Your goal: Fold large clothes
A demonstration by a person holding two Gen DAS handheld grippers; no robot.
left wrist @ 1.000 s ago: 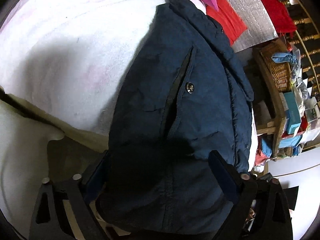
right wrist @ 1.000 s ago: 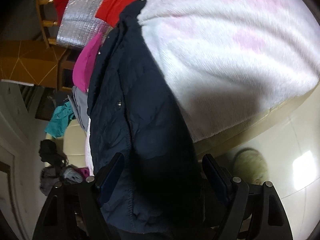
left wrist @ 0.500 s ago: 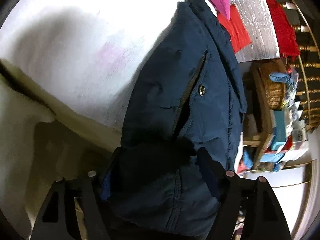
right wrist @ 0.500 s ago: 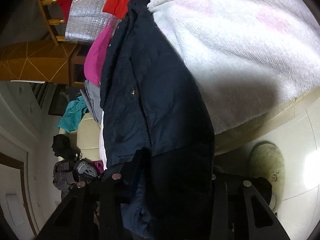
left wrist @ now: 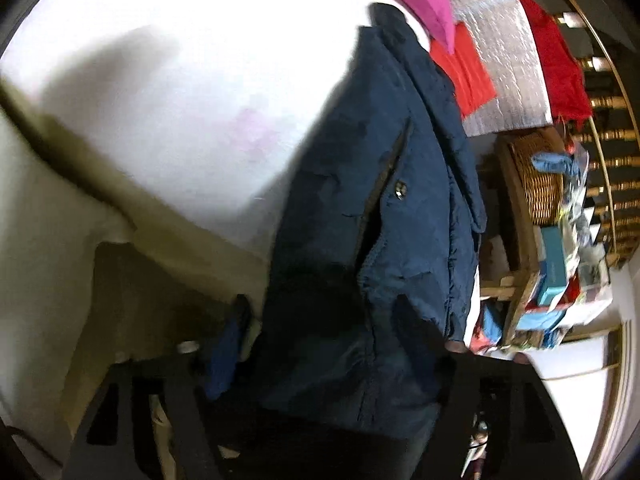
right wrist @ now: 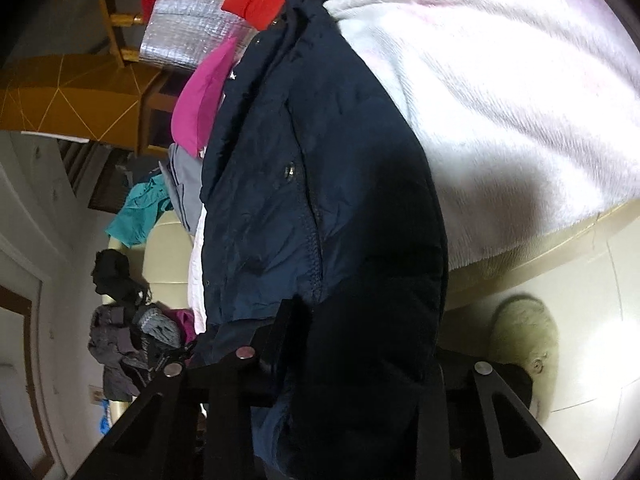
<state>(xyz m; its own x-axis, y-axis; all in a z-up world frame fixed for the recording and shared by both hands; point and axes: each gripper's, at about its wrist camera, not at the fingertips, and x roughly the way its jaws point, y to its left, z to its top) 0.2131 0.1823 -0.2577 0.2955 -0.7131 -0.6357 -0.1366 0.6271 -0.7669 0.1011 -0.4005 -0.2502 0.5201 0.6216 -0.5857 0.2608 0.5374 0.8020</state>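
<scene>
Navy padded jacket (right wrist: 320,208) hangs over the white fleece blanket's (right wrist: 500,120) near edge. The right gripper (right wrist: 360,344) is closing, jaws pinching its hem; the left gripper (left wrist: 320,320) is opening, hem merely between its fingers. Slick fabric may slip from that one-sided hold (bulk drags it). Only the left view shows the wicker basket (left wrist: 536,176); only the right shows the slipper (right wrist: 524,340).

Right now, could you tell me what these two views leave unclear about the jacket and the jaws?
- Left wrist view: motion blur; the jacket hides where the left gripper, jaws opening, meets it.
- Right wrist view: the jacket's hem covers the closing right gripper's right finger.
- Both views: sleeves folded out of sight.
</scene>
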